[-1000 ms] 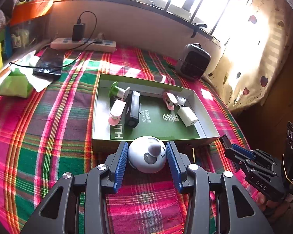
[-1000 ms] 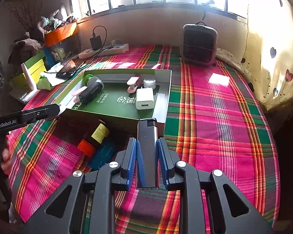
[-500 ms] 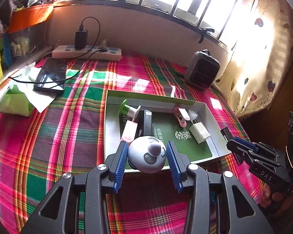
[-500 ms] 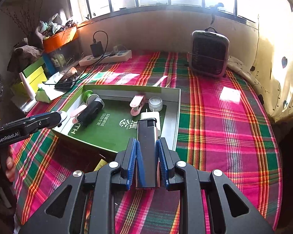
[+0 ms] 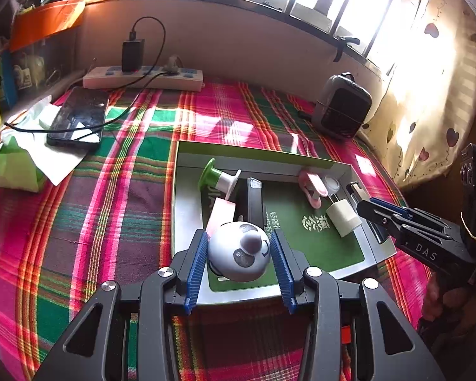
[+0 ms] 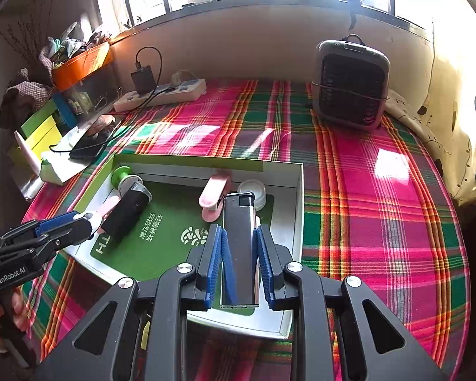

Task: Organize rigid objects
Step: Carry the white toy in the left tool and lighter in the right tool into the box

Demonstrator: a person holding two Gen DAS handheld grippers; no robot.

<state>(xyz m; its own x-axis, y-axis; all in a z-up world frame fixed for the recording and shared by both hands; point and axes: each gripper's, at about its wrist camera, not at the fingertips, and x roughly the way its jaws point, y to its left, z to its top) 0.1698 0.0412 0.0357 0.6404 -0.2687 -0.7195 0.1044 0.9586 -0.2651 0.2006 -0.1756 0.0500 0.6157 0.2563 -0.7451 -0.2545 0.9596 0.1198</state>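
My left gripper (image 5: 238,236) is shut on a white round panda-faced toy (image 5: 234,258), held over the near left corner of an open box (image 5: 187,197) with a green floor. My right gripper (image 6: 239,228) is shut on a dark upright lighter (image 6: 239,254) above the box's (image 6: 298,209) near right part. The box holds a green-capped piece (image 5: 211,171), a black bar (image 5: 254,200), a pink clip (image 5: 311,187), a small clear jar (image 5: 331,184) and a white charger cube (image 5: 342,219). Each gripper shows in the other's view: the right gripper (image 5: 396,219) and the left gripper (image 6: 63,225).
The box sits on a plaid cloth. A small grey heater (image 6: 352,85) stands at the back right. A power strip (image 5: 142,77) with a plugged charger lies along the back wall. At the left are a phone (image 5: 77,117) on paper and a green tissue pack (image 5: 12,165).
Both grippers have moved forward with their loads, from in front of the box to over its near part. Both grips are unchanged.
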